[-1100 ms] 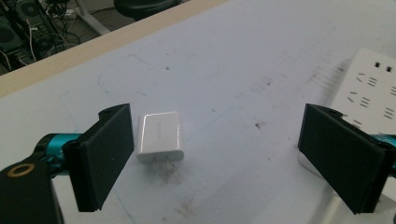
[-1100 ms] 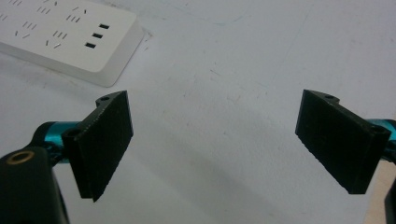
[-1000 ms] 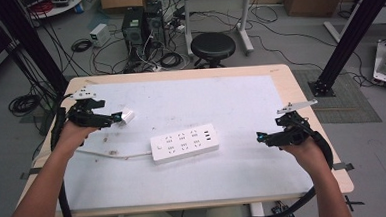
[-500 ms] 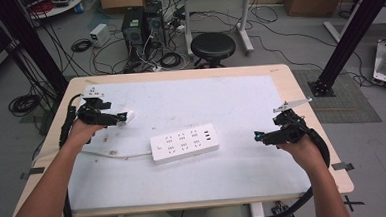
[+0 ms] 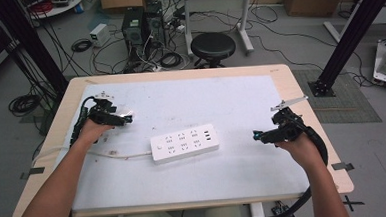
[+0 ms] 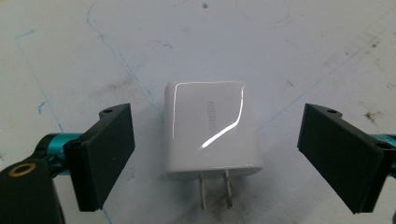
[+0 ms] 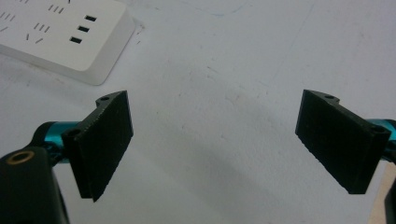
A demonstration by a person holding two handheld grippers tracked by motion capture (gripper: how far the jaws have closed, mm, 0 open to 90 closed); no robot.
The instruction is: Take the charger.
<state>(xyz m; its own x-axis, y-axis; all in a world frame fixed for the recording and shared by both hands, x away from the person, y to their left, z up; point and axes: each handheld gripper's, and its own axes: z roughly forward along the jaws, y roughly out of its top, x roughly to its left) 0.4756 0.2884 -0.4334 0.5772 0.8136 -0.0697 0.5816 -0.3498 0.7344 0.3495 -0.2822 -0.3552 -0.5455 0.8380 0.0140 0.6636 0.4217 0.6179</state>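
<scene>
White charger [image 6: 212, 128]: a glossy plug block lying flat on the desk near its left edge, two metal prongs pointing toward the left gripper's camera.
Writing: grey letters run along the charger's top face in the left gripper view; they look like "GREEN", though the first letters are lost in glare.
Left gripper [image 5: 127, 118]: held over the left part of the desk; in its own view [image 6: 212, 154] the jaws stand wide, one on each side of the charger, with clear gaps and no contact.
Power strip [image 5: 184, 143]: white, lying near the middle of the desk, slightly slanted, its cord [image 5: 101, 154] trailing toward the left edge.
Strip sockets: rows of pin slots, with three small rectangular ports at the end nearer the right gripper [image 7: 79, 25].
Right gripper [image 5: 256, 134]: near the right edge of the desk, pointing toward the strip; in its own view [image 7: 212, 140] the jaws are wide apart with only bare desk between them.
Desk [image 5: 240, 96]: wooden rim, pale scuffed mat on top.
High view: the charger is a small pale speck at the left gripper's tip.
Containers: none in sight.
</scene>
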